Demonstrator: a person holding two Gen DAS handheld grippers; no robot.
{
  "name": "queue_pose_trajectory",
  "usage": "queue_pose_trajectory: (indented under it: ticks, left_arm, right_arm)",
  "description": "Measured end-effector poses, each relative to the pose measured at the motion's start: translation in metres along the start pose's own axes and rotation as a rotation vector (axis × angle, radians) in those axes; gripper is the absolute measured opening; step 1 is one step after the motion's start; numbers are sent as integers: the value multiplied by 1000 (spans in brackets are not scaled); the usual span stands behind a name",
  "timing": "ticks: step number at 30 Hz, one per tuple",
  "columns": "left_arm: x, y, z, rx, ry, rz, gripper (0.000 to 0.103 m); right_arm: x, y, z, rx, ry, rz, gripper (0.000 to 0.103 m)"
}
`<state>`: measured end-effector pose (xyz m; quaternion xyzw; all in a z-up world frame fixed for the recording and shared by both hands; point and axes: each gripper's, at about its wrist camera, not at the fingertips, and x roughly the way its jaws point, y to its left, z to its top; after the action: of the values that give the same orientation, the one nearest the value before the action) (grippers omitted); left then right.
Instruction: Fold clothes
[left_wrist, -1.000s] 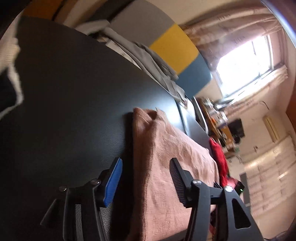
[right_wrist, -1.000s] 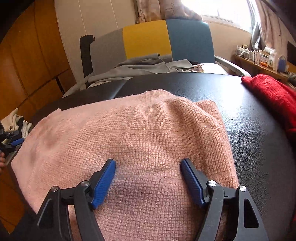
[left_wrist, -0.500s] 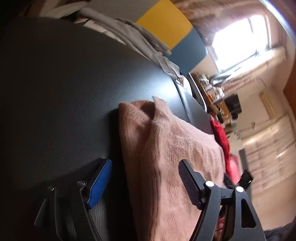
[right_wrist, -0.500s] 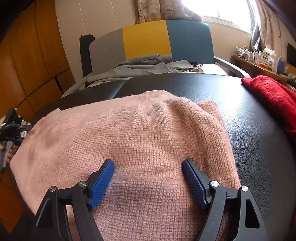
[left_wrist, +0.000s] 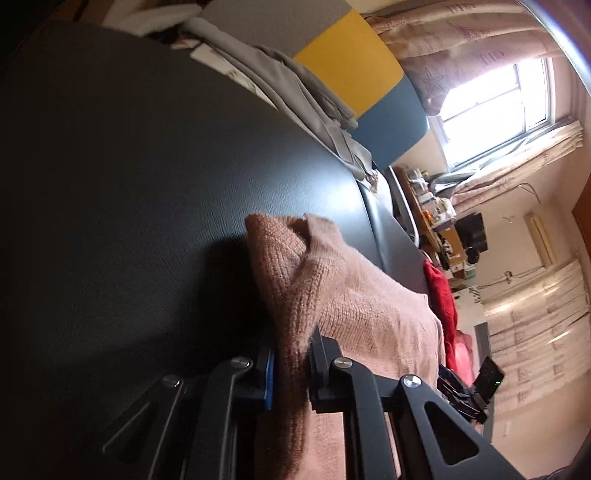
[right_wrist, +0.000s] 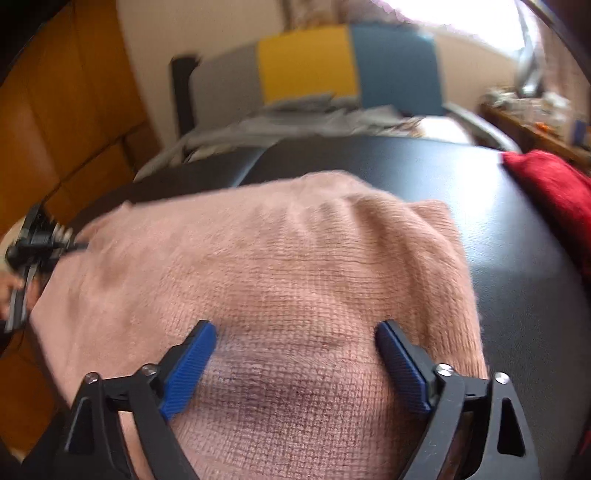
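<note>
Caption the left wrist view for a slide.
Left hand-held gripper closing on the pink sweater's folded edge on the black table.

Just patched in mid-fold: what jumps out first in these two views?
The pink knit sweater fills the middle of the black table. The left gripper is closing on its edge fold, while the right gripper is opening, jaws wide over the knit. A red garment lies at the table's right edge.

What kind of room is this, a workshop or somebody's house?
Most likely a lived-in home: curtained window, grey, yellow and blue padded chair draped with grey clothes, pink knitted sweater on a black table.
</note>
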<state>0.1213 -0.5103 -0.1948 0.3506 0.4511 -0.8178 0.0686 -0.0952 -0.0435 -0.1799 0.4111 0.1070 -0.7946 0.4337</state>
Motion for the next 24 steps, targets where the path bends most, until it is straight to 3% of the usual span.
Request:
queue_pose_trajectory:
  ticks: [6, 12, 16, 20, 24]
  left_arm:
    - [-55, -20, 28, 44, -60, 104, 12]
    - [-92, -64, 39, 72, -61, 159, 11]
    - [-100, -93, 36, 40, -65, 137, 11]
    - [-100, -117, 26, -12, -82, 55, 11]
    - [-90, -156, 12, -41, -103, -26, 11]
  right_arm:
    - [-17, 18, 26, -202, 71, 135, 91]
    - [-11, 39, 45, -393, 147, 283, 89]
    - [9, 54, 52, -514, 216, 341, 84]
    - [41, 54, 47, -599, 323, 321, 82]
    - [54, 49, 44, -597, 314, 323, 84]
